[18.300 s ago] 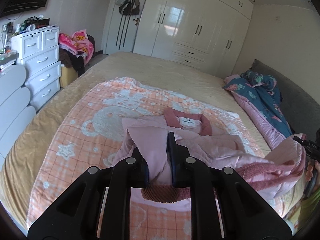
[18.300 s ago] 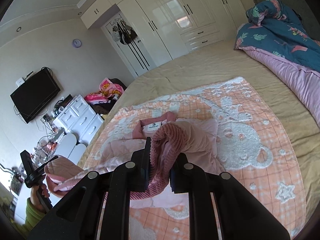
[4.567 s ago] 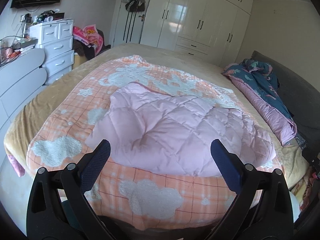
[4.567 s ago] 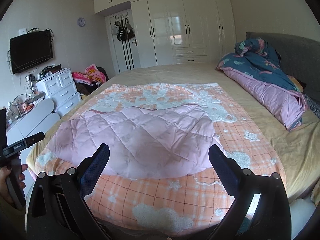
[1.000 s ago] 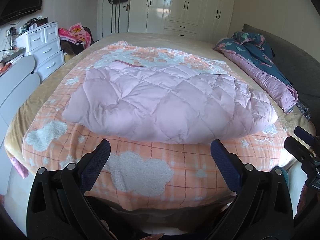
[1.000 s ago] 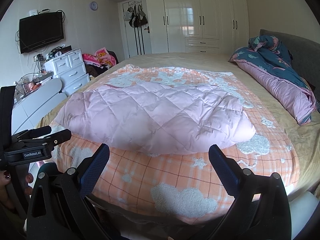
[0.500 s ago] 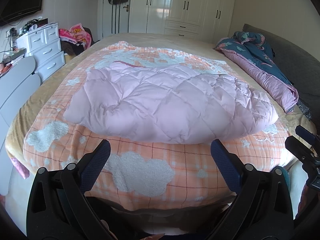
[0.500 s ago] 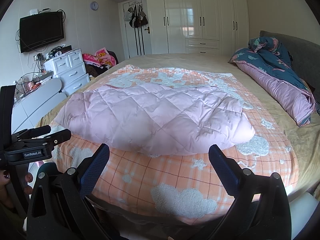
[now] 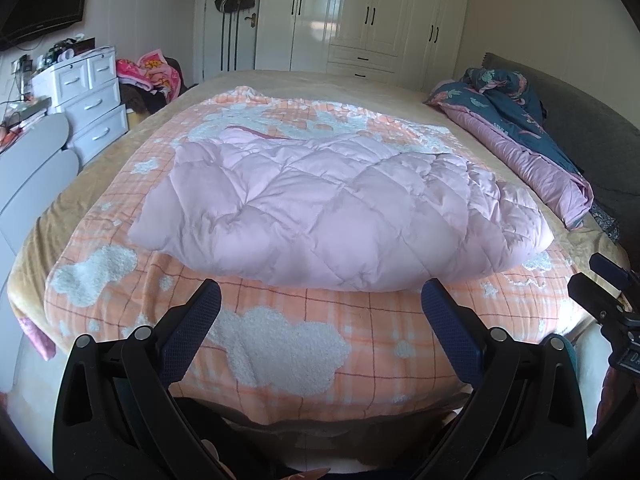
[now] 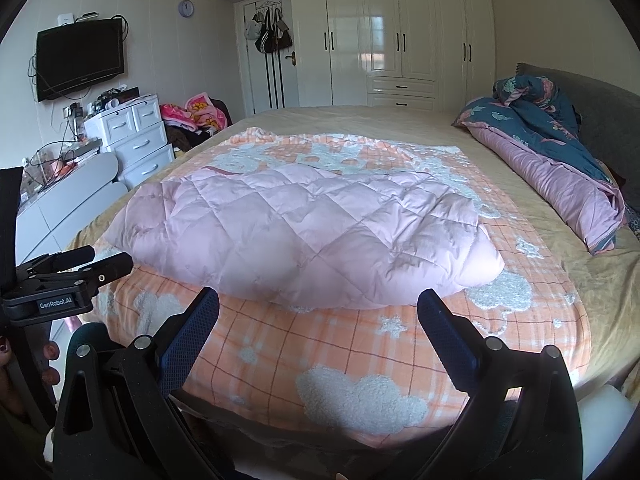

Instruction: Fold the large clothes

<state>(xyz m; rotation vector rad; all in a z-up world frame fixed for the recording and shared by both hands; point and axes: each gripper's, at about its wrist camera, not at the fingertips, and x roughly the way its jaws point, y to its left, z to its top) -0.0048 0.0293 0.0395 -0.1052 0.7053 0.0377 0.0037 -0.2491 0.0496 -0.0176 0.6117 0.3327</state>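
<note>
A pink quilted jacket (image 9: 336,208) (image 10: 308,228) lies folded into a wide puffy rectangle on the orange checked blanket (image 9: 280,344) (image 10: 320,360) that covers the bed. A strip of darker pink lining shows at its far edge. My left gripper (image 9: 320,308) is open and held back over the bed's near edge, clear of the jacket. My right gripper (image 10: 318,310) is open too, with nothing between its fingers, just short of the jacket's near hem. Each gripper shows at the side of the other's view.
A rolled blue and pink duvet (image 9: 520,136) (image 10: 560,160) lies along the bed's right side by a grey headboard. White drawers (image 10: 136,136) and a clothes pile (image 10: 196,116) stand at the left. White wardrobes (image 10: 400,32) fill the far wall. A hand (image 10: 24,364) holds the left gripper.
Both grippers held sleeves of the spread jacket at first; now they are open and the jacket lies folded. Over the last second both views have barely shifted.
</note>
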